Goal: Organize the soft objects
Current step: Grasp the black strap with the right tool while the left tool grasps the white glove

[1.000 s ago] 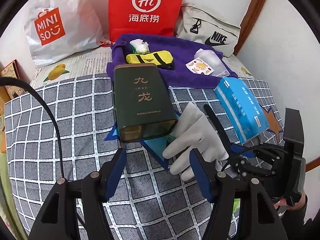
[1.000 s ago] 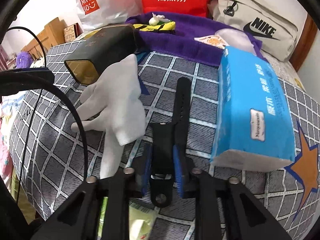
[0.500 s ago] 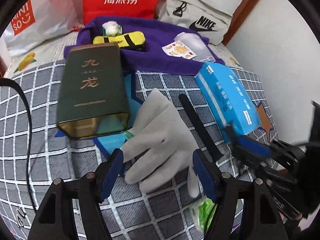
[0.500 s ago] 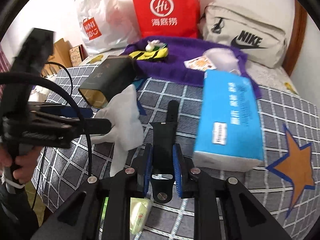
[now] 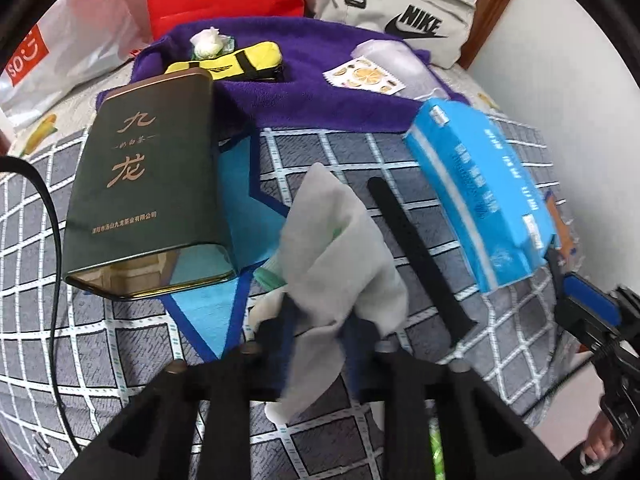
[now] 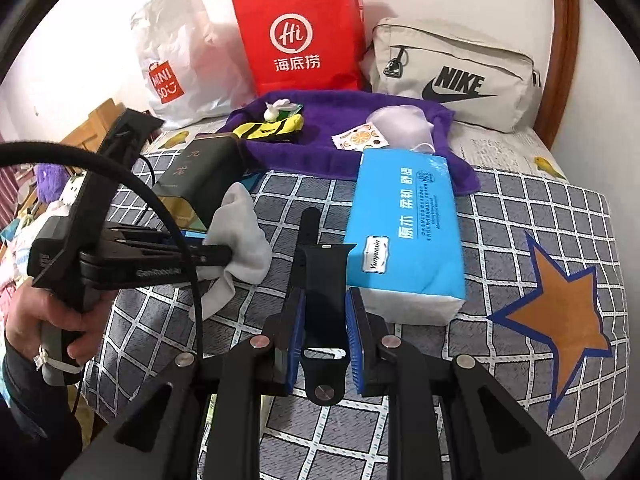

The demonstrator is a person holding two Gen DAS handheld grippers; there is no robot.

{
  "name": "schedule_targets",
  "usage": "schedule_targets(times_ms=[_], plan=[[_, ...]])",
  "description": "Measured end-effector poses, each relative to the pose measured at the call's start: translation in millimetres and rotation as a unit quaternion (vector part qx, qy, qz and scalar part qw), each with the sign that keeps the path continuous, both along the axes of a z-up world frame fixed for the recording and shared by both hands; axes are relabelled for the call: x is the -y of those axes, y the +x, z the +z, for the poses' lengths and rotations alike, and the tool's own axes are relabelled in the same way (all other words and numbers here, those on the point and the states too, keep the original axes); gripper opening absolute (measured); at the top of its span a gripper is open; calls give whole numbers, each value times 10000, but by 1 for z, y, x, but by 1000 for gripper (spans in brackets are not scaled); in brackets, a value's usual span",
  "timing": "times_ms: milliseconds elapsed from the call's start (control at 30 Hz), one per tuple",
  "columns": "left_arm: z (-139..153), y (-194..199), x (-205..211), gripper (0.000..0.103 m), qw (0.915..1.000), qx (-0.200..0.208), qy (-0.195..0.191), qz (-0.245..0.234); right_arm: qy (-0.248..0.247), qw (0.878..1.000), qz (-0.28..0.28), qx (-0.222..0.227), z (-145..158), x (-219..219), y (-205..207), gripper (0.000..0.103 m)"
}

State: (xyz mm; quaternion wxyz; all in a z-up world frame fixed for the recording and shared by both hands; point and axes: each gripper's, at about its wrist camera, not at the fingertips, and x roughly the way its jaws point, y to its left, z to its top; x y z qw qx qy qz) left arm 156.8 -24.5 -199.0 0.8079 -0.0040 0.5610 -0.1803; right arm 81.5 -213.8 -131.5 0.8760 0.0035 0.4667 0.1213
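Grey checked bedspread (image 6: 520,216) with white grid lines and an orange star (image 6: 560,300) at the right of the right wrist view; white wall behind.

Items along the wall, upper frame: white shopping bag (image 6: 176,60), red paper bag (image 6: 300,32), beige pouch (image 6: 452,72).

On the purple towel (image 5: 312,92), upper centre: yellow-and-black sock (image 5: 236,62), small white bundle (image 5: 206,42), fruit-print sachet (image 5: 364,78).

On the bedspread: dark green tin (image 5: 148,184) lying on its side at the left; blue tissue pack (image 5: 480,196) at the right; black strap (image 5: 420,260) between the pack and the glove.

My left gripper (image 5: 320,320), lower centre of its own view, is clamped on the white glove (image 5: 340,248); the cloth bunches between the jaws and its fingers hang below them. The glove sits just right of the tin's open end.

My right gripper (image 6: 324,328), lower centre of its view, pinches the wide end of the black strap between its blue pads (image 6: 356,320).

My left hand (image 6: 44,320) holds the gripper handle at the lower left of the right wrist view.
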Motion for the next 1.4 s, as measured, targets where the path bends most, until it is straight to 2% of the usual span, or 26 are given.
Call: schedule_targets(times_ms=[233, 633, 833, 1033, 1400], plan=[[19, -12, -8, 10, 9995, 202, -182, -131, 33, 10000, -72, -5, -1, 4, 1, 20], [85, -26, -27, 10, 9957, 835, -375, -156, 141, 9997, -92, 201, 25, 3, 11, 21], [103, -18, -34, 10, 9948, 926, -431, -53, 239, 9991, -60, 333, 35, 5, 18, 21], [116, -12, -36, 10, 9931, 1047, -533, -56, 254, 9994, -14, 243, 38, 7, 31, 21], [137, 17, -26, 10, 9914, 1218, -422, -212, 392, 9987, 50, 333, 54, 8, 58, 21]])
